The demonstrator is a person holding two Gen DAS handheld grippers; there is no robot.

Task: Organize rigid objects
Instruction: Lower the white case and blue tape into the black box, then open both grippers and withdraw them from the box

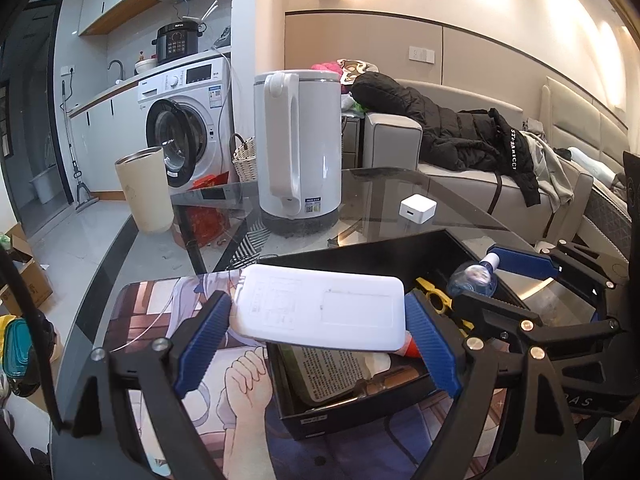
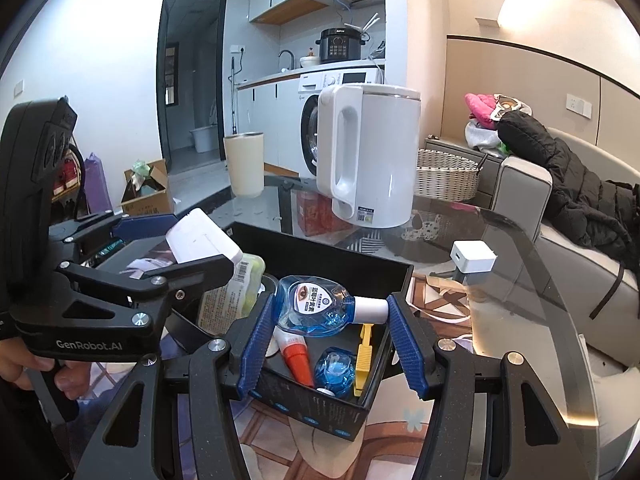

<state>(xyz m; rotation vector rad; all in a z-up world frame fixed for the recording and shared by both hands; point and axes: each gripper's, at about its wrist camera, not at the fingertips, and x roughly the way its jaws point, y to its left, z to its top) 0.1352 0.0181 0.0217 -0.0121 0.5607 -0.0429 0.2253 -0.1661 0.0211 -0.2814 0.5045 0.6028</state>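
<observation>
Left gripper (image 1: 318, 334) jaws pinching stiff white power bank (image 1: 320, 306) endwise; right gripper (image 2: 326, 346) jaws pinching light, slippery eye-drop bottle (image 2: 316, 307) over black box (image 2: 400, 276).

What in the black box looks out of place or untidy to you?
Nothing is spilled or broken. The black box is just a loose heap: an orange-capped tube, a blue bottle and a yellow tool lie at different angles. Both tongs hold their items over it.
</observation>
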